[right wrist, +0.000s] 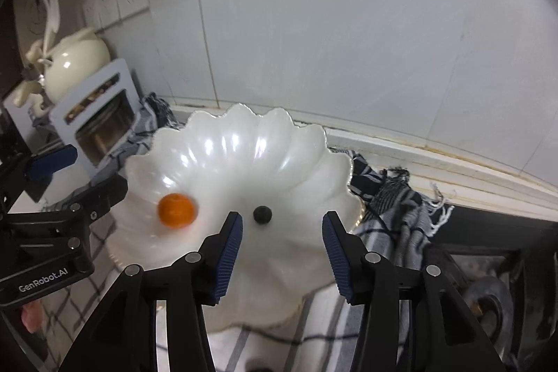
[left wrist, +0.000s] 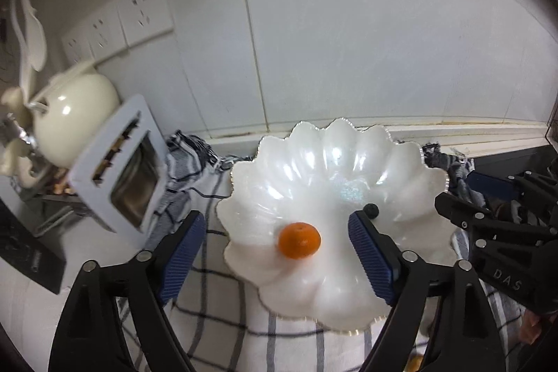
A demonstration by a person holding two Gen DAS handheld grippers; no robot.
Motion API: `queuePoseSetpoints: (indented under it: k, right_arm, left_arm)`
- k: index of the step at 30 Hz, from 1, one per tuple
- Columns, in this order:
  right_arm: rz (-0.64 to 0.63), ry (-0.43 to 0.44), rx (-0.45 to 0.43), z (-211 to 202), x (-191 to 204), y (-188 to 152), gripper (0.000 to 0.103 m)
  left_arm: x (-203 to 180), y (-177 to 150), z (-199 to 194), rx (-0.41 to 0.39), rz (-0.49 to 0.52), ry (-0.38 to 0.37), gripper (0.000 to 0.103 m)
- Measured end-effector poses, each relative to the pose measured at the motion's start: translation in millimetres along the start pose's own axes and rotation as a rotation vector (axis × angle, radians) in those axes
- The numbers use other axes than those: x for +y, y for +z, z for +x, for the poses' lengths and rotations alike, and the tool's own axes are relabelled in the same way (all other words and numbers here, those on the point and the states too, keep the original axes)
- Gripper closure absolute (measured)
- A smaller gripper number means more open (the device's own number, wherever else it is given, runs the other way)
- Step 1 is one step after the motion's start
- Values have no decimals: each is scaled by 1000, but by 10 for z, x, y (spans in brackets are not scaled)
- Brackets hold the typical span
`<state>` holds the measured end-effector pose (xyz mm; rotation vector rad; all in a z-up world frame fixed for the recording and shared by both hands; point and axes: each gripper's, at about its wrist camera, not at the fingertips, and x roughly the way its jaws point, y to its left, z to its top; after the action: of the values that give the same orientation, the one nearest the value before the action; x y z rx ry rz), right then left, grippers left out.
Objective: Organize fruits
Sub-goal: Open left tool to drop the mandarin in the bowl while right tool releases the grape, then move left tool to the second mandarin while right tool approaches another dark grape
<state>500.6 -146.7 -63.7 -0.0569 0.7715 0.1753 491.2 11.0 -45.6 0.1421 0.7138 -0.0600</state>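
Observation:
A white scalloped bowl (left wrist: 348,159) (right wrist: 279,135) stands on a checked cloth (left wrist: 223,305) (right wrist: 394,208). Inside it lie a small orange fruit (left wrist: 299,240) (right wrist: 176,210) and a small dark berry (left wrist: 371,210) (right wrist: 262,214), apart from each other. My left gripper (left wrist: 275,253) hangs above the bowl's near side, open, and the orange shows between its blue pads without touching them. My right gripper (right wrist: 281,250) is open too, just short of the berry, with nothing between its pads. Each gripper appears at the edge of the other's view: the right gripper (left wrist: 488,215) and the left gripper (right wrist: 69,183).
A cream teapot (left wrist: 75,115) (right wrist: 75,63) and a white rack (left wrist: 118,162) (right wrist: 94,124) holding plates stand at the left by the tiled wall. Wall sockets (left wrist: 118,23) sit above them. A dark stove with a burner (right wrist: 488,298) lies to the right of the cloth.

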Motion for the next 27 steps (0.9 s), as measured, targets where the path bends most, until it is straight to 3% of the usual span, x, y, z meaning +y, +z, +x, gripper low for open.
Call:
queuePoseSetpoints:
  k: [13,27]
  right_arm:
    - [-10,-18,-153,-969,115,-347,52]
    - [-32,-33,-227,-1579,282,-773,52]
  left_arm:
    - [-5,-339,-950,-110,-25,-51,5]
    - [19,-794,-1651,-196,15,-7,3]
